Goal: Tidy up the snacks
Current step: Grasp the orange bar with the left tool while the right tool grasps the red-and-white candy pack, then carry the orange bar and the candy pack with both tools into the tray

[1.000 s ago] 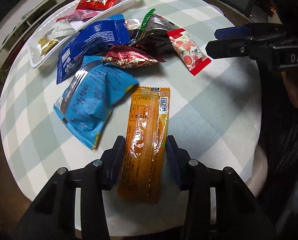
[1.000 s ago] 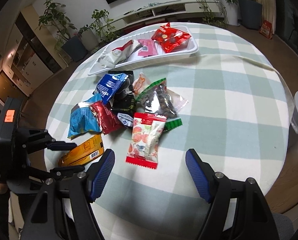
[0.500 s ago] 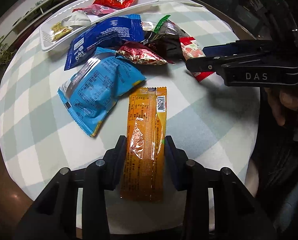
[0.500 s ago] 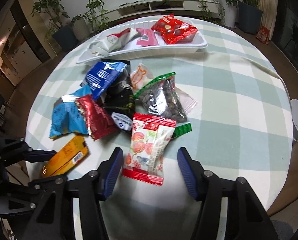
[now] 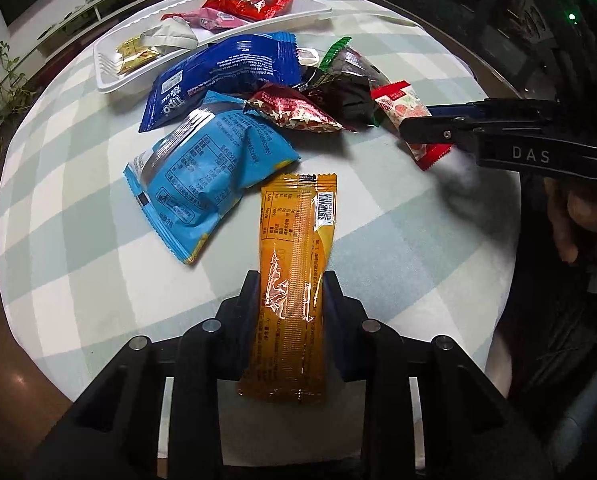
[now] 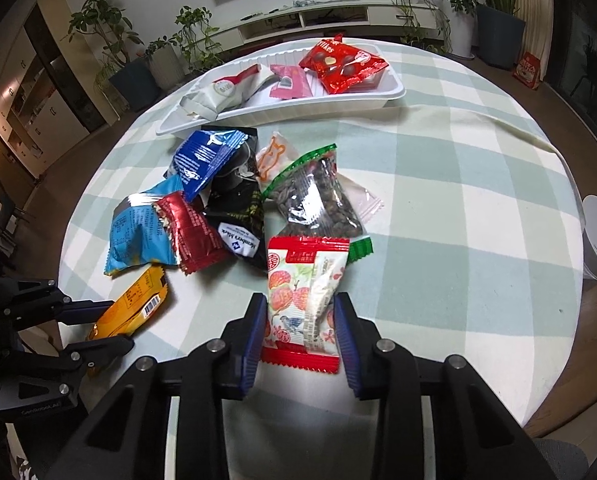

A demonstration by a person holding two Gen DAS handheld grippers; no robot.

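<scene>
Two packets sit between my jaws: the left gripper (image 5: 290,292) clamps the orange stick pack (image 5: 296,280) at the near edge of the checked worktop (image 5: 398,240), the right gripper (image 6: 300,316) closes on the strawberry packet (image 6: 304,300). Beyond lie a light blue bag (image 5: 206,176), a "Tipo" pack (image 5: 222,76), a "Member's Mark" pouch (image 6: 238,216) and a white tray (image 6: 394,88). Potted plants (image 6: 98,32) line the far wall.

My two wrist cameras look down close from the round checked table's (image 5: 378,208) near edge, sharing its snack pile.
</scene>
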